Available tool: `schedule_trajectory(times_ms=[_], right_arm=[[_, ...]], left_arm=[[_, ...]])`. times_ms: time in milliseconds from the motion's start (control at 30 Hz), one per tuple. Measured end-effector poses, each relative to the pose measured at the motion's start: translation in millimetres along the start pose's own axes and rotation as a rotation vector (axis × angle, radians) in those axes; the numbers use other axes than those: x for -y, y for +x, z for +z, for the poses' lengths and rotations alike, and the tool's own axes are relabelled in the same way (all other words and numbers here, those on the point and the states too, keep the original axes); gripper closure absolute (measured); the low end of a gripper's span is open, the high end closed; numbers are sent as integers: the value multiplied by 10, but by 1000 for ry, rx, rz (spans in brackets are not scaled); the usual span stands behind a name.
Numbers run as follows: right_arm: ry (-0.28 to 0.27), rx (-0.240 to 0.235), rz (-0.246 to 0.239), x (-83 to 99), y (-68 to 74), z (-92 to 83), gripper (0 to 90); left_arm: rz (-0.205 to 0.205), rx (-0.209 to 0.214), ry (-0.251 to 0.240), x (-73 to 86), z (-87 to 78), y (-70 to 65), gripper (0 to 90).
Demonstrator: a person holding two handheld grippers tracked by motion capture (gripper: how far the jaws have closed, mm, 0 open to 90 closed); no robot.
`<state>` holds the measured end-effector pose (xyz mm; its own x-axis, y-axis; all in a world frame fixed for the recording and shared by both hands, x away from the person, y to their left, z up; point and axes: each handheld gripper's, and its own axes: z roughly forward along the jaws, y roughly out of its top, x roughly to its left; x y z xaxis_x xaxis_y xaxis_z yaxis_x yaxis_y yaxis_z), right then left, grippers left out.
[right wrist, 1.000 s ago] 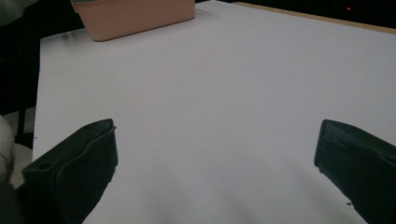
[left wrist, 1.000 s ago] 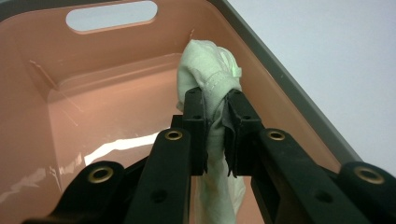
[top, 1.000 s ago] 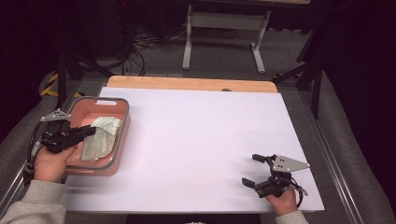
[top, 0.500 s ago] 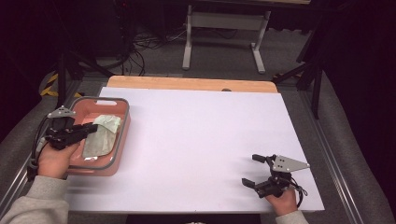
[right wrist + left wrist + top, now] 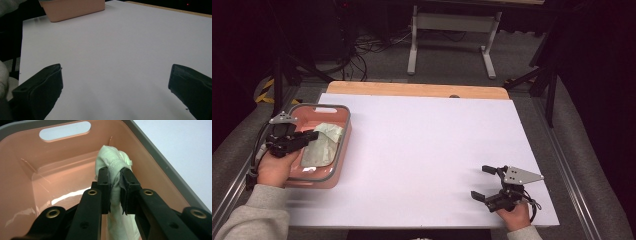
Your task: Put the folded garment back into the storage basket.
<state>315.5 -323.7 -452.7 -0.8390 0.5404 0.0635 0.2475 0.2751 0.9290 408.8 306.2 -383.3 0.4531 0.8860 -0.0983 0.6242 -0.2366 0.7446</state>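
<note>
At left of the high view, the left gripper (image 5: 310,136) pinches a pale green crumpled cloth (image 5: 113,162) inside the pink plastic basin (image 5: 343,112); the right gripper (image 5: 486,182), wide open, sits well apart at lower right.

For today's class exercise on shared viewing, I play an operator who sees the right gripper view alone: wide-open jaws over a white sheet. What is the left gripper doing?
Observer: The left gripper is clamped on a pale green crumpled cloth.
Operator: Where is that cloth?
Observer: Inside the salmon-pink plastic bin with a grey rim, at the table's left edge.
Operator: Does the bin have a handle?
Observer: Yes, an oval cut-out slot in its far wall.
</note>
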Motion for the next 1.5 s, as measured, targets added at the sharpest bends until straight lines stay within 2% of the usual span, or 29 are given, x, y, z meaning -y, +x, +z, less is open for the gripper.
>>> schedule_trajectory(times_ms=[367, 467, 600, 800, 867, 933, 1000, 1167, 1367, 1500], right_arm=[[-1, -1, -1, 0, 1, -1, 0], [2, -4, 1, 0, 1, 1, 0], [2, -5, 1, 1, 1, 2, 0], [1, -6, 2, 0, 0, 2, 0], [2, -6, 2, 0, 0, 3, 0], [2, -6, 2, 1, 0, 3, 0], [2, -6, 2, 1, 0, 3, 0], [3, -5, 3, 1, 0, 4, 0], [2, -6, 4, 1, 0, 4, 0], [3, -5, 4, 1, -1, 2, 0]], left_arm=[[-3, -45, 19, 18, 25, 51, 790], [15, -69, 22, 26, 8, 50, 777], [24, -94, 1, 34, -20, 54, 725], [18, -102, -29, 31, -76, 67, 622], [24, -108, -44, 25, -96, 60, 541], [35, -105, -69, 15, -126, 48, 489], [34, -105, -91, 4, -146, 26, 396], [31, -56, -179, -39, -212, -42, 152], [51, 3, -262, -89, -312, -190, 57], [79, 33, -288, -126, -363, -292, 36]])
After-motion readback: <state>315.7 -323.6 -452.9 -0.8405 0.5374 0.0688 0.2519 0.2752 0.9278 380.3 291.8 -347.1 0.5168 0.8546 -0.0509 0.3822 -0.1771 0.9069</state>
